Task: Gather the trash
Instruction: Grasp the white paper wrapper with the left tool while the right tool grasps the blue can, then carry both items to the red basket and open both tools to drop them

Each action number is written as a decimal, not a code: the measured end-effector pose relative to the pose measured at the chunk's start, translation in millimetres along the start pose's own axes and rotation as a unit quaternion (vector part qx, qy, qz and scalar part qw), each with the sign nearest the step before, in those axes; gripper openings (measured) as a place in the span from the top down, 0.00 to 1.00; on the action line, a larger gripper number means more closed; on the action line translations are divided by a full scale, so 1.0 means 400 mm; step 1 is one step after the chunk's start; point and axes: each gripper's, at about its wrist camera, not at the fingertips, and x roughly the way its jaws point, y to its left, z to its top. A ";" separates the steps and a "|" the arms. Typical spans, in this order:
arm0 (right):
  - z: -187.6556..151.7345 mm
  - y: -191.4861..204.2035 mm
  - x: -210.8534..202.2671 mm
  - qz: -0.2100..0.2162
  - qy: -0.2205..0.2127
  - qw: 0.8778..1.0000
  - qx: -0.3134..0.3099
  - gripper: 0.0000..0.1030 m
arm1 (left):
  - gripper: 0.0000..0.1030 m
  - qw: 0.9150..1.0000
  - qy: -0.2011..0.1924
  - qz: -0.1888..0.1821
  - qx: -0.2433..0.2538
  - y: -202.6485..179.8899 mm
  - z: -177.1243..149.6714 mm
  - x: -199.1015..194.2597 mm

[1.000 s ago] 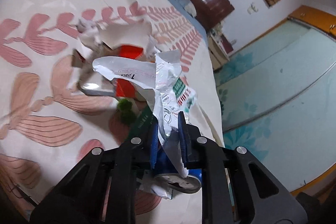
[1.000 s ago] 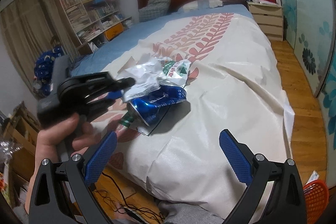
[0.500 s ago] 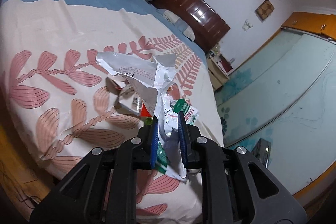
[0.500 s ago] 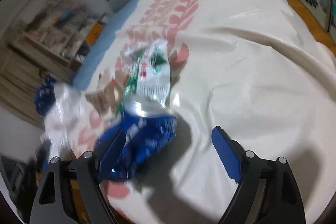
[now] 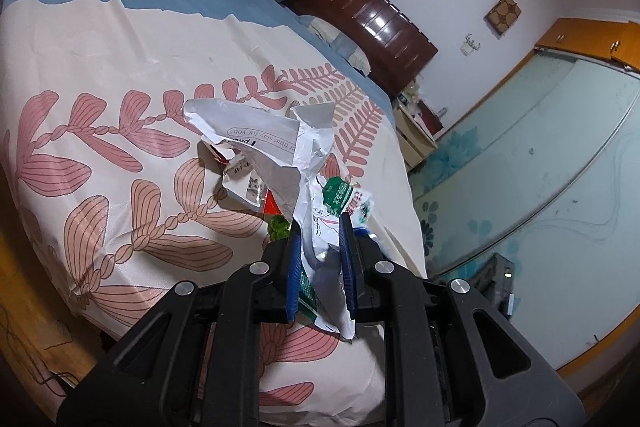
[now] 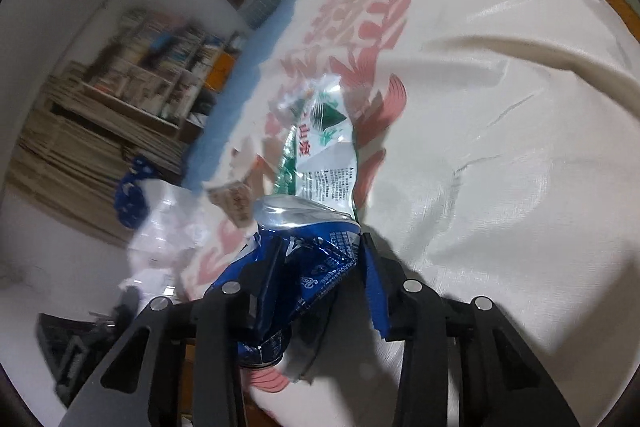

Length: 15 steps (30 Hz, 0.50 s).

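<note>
Left wrist: the left gripper (image 5: 320,259) has lifted since 1 s ago. Then it sat low in the pile with the can right under its jaws; now it's higher and further back, the bed (image 5: 100,39) wider in view. Jaws nearly closed, pinching the wrapper (image 5: 276,155), which hangs off the pads w/ its top flopping fwd. So 1 piece of trash looks picked, ready to carry off. Wrapper is thin white crinkled film, sharp creases, printed text, limp. Under it on the bed: a green-and-white packet (image 5: 344,197), red-and-white scraps (image 5: 248,183), something green and fuzzy (image 5: 278,227), can't tell what.

Right wrist: the right gripper (image 6: 324,267) was wide open and empty 1 s ago; now its jaws have narrowed around the can (image 6: 296,255), left pad touching, right pad at the can's edge. Can't tell if the grip is firm yet. Can is blue printed alu, badly crushed, folds sharp, silver rim bent. It lies on the bed near the edge, packet (image 6: 320,147) just beyond it, glossy crumpled foil. Bedcover is slick, shiny, wrinkled. View is motion-blurred.
</note>
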 end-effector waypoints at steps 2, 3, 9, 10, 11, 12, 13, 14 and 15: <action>0.007 0.008 -0.020 0.014 -0.010 1.000 -0.002 0.63 | 0.83 1.000 -0.004 0.003 0.005 -0.004 -0.003 -0.007; 0.010 0.008 -0.037 0.019 -0.015 1.000 -0.001 0.63 | 0.83 1.000 -0.007 0.003 0.008 -0.008 -0.005 -0.011; 0.032 -0.017 -0.154 0.057 -0.025 0.998 0.025 0.63 | 0.83 0.999 -0.014 0.007 0.033 -0.072 -0.045 -0.064; 0.030 -0.032 -0.205 0.060 -0.030 0.997 0.024 0.63 | 0.83 0.999 -0.015 0.005 0.043 -0.094 -0.057 -0.077; 0.037 -0.032 -0.256 0.064 -0.034 0.997 0.017 0.63 | 0.83 0.998 -0.016 0.001 0.055 -0.124 -0.069 -0.090; 0.047 -0.033 -0.324 0.063 -0.045 0.997 0.005 0.63 | 0.83 0.998 -0.015 -0.003 0.067 -0.153 -0.078 -0.098; 0.058 -0.037 -0.401 0.056 -0.059 0.997 -0.011 0.63 | 0.83 0.997 -0.015 -0.007 0.081 -0.191 -0.086 -0.104; 0.059 -0.047 -0.464 0.049 -0.069 0.996 -0.024 0.63 | 0.83 0.995 -0.012 -0.015 0.098 -0.239 -0.094 -0.107; 0.071 -0.060 -0.546 0.030 -0.085 0.995 -0.040 0.63 | 0.83 0.993 -0.008 -0.026 0.114 -0.291 -0.102 -0.106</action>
